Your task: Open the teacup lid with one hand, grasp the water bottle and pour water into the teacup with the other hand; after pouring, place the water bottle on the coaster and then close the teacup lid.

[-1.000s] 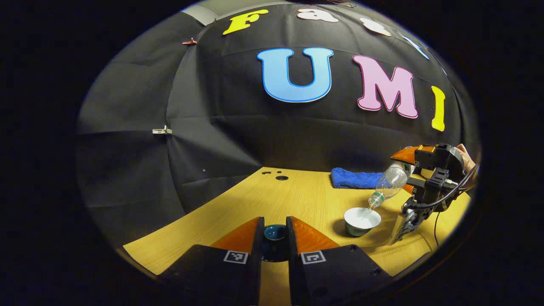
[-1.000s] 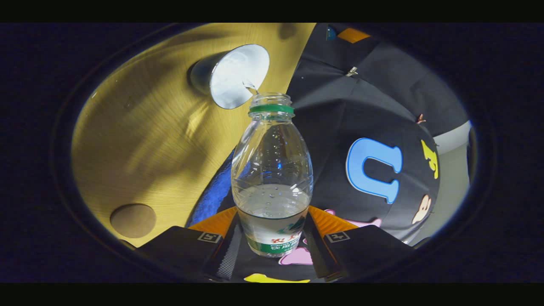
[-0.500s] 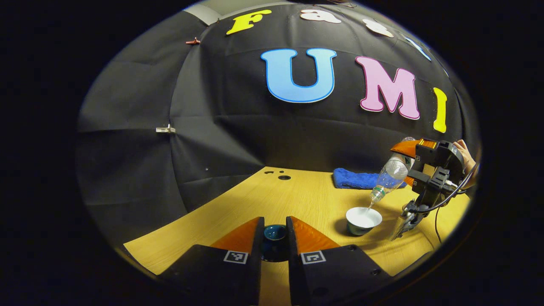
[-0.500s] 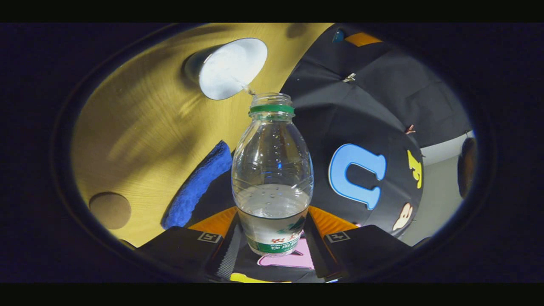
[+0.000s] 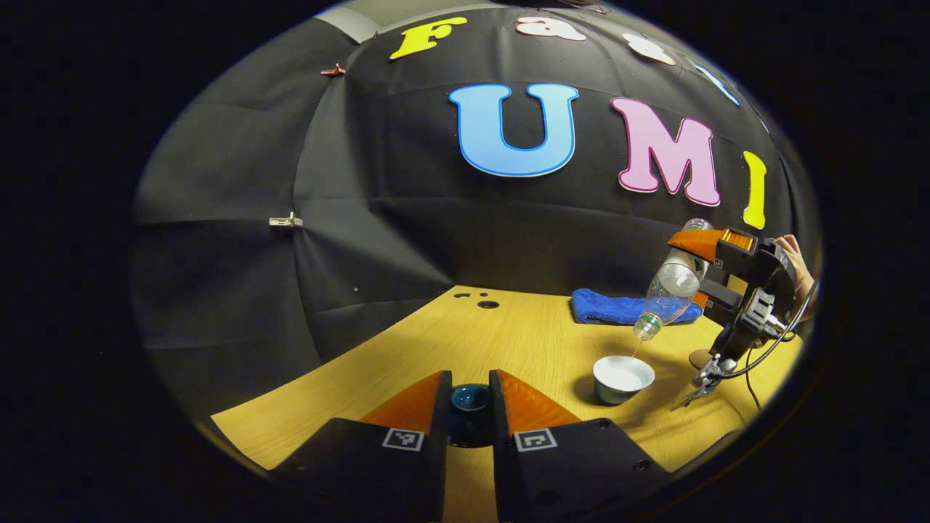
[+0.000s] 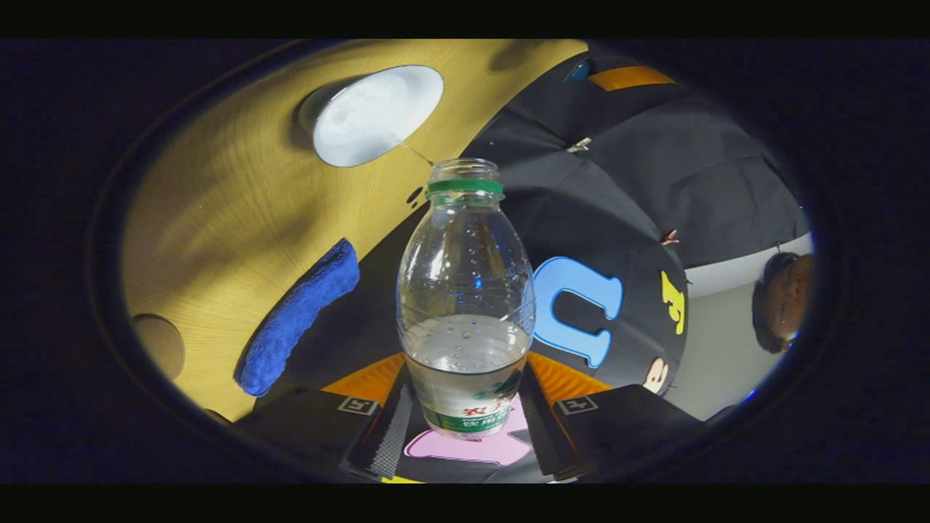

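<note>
Right gripper [image 6: 465,407]: fingers closed on the lower body of the water bottle [image 6: 465,290], which is tipped mouth-down toward the teacup [image 6: 370,112]
Left gripper [image 5: 470,421]: fingers pinched on the dark teal teacup lid [image 5: 470,399], held low over the near part of the table [image 5: 436,341], well left of the cup
Change: over the last second the bottle has been lifted higher above the cup, and the stream from its mouth has thinned to a fine thread reaching the cup's right side
Meaning: pouring looks close to its end; I judge the next step is righting the bottle and carrying it to the coaster [image 6: 156,341]
Cup: white inside, standing on the right part of the table, water in it
Coaster: round and brown, beyond the cup on the right
Count: one bottle, one teacup, one lid, one coaster, one blue cloth [image 5: 617,306] at the far edge, two grippers
</note>
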Demonstrator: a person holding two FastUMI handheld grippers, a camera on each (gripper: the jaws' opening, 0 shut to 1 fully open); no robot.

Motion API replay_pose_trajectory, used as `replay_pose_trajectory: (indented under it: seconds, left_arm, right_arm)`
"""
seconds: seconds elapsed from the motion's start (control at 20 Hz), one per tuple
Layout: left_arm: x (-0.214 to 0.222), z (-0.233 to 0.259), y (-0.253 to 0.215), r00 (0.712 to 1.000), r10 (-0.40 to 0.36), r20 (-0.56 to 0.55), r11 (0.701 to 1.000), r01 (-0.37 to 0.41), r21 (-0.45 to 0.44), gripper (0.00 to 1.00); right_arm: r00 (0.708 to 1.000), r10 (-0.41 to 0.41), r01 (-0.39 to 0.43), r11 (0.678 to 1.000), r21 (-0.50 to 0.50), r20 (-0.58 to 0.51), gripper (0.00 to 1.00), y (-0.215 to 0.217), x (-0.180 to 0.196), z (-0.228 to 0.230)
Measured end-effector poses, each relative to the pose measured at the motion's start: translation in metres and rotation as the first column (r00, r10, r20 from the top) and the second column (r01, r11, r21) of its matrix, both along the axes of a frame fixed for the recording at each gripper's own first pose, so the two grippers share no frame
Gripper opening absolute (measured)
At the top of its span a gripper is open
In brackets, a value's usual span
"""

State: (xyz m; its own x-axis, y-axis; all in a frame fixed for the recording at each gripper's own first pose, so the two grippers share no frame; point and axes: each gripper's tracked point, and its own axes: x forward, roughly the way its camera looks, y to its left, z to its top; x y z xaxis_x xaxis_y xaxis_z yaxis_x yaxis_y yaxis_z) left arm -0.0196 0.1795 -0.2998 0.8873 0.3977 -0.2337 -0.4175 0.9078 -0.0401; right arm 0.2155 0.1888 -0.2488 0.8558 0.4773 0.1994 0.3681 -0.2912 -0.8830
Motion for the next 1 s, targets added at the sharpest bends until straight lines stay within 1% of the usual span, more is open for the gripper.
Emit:
replay_pose_trajectory:
  seconds: [0.1, 0.15, 0.25, 0.35, 0.4, 0.45, 0.55, 0.6, 0.65, 0.7, 0.75, 0.8, 0.85, 0.9, 0.95, 1.0]
  left_arm:
    - [0.001, 0.000, 0.000, 1.000, 0.000, 0.000, 1.000, 0.000, -0.002, 0.27]
    - [0.002, 0.001, 0.000, 1.000, 0.002, 0.000, 1.000, -0.002, -0.004, 0.27]
    - [0.002, 0.001, 0.000, 1.000, 0.004, 0.003, 1.000, -0.004, -0.009, 0.27]
    - [0.004, 0.001, -0.001, 1.000, 0.004, 0.002, 1.000, -0.004, -0.009, 0.27]
    - [0.004, 0.001, -0.002, 1.000, 0.003, 0.001, 1.000, -0.003, -0.006, 0.27]
    - [0.004, 0.001, -0.003, 1.000, 0.000, 0.001, 1.000, 0.000, -0.004, 0.27]
    - [0.007, 0.002, -0.006, 1.000, -0.006, -0.001, 1.000, 0.006, -0.001, 0.27]
    - [0.009, 0.003, -0.007, 1.000, -0.010, -0.002, 1.000, 0.010, 0.001, 0.27]
    - [0.010, 0.004, -0.010, 1.000, -0.016, -0.002, 1.000, 0.016, 0.002, 0.27]
    - [0.012, 0.005, -0.012, 1.000, -0.022, -0.001, 1.000, 0.022, 0.005, 0.27]
    - [0.015, 0.006, -0.014, 1.000, -0.027, -0.001, 1.000, 0.027, 0.008, 0.27]
    - [0.019, 0.008, -0.018, 0.999, -0.034, 0.000, 0.999, 0.034, 0.011, 0.27]
    - [0.023, 0.009, -0.022, 0.999, -0.043, 0.004, 0.999, 0.043, 0.009, 0.27]
    - [0.027, 0.012, -0.026, 0.999, -0.051, 0.008, 0.999, 0.051, 0.005, 0.31]
    - [0.032, 0.013, -0.031, 0.998, -0.063, 0.013, 0.998, 0.063, 0.002, 0.30]
    - [0.038, 0.013, -0.035, 0.997, -0.073, 0.013, 0.997, 0.073, 0.001, 0.31]
  right_arm:
    - [1.000, 0.006, -0.006, 1.000, 0.002, -0.008, 0.74, 0.000, 0.001, 0.002]
    - [0.999, 0.005, -0.005, 1.000, 0.018, -0.035, 0.74, -0.001, 0.003, -0.001]
    - [0.987, -0.003, 0.019, 0.995, 0.099, -0.162, 0.73, -0.005, 0.008, -0.016]
    - [0.963, 0.002, 0.056, 0.976, 0.210, -0.270, 0.73, -0.009, 0.006, -0.027]
    - [0.946, 0.011, 0.083, 0.958, 0.274, -0.325, 0.75, -0.010, 0.004, -0.032]
    - [0.909, 0.028, 0.136, 0.923, 0.360, -0.416, 0.74, -0.013, 0.004, -0.042]
    - [0.841, 0.078, 0.223, 0.851, 0.475, -0.535, 0.74, -0.013, 0.001, -0.051]
    - [0.809, 0.112, 0.263, 0.809, 0.525, -0.577, 0.73, -0.013, -0.001, -0.054]
    - [0.772, 0.161, 0.300, 0.760, 0.576, -0.614, 0.74, -0.011, -0.006, -0.057]
    - [0.733, 0.223, 0.337, 0.703, 0.627, -0.643, 0.74, -0.006, -0.013, -0.058]
    - [0.687, 0.297, 0.374, 0.639, 0.673, -0.663, 0.74, -0.002, -0.020, -0.058]
    - [0.628, 0.405, 0.426, 0.535, 0.729, -0.664, 0.74, 0.001, -0.028, -0.053]
    - [0.600, 0.474, 0.464, 0.451, 0.763, -0.645, 0.74, -0.002, -0.030, -0.053]
    - [0.580, 0.535, 0.501, 0.361, 0.787, -0.614, 0.74, -0.008, -0.035, -0.046]
    - [0.565, 0.602, 0.541, 0.245, 0.804, -0.564, 0.75, -0.018, -0.037, -0.038]
    - [0.565, 0.639, 0.566, 0.160, 0.809, -0.522, 0.75, -0.025, -0.030, -0.035]
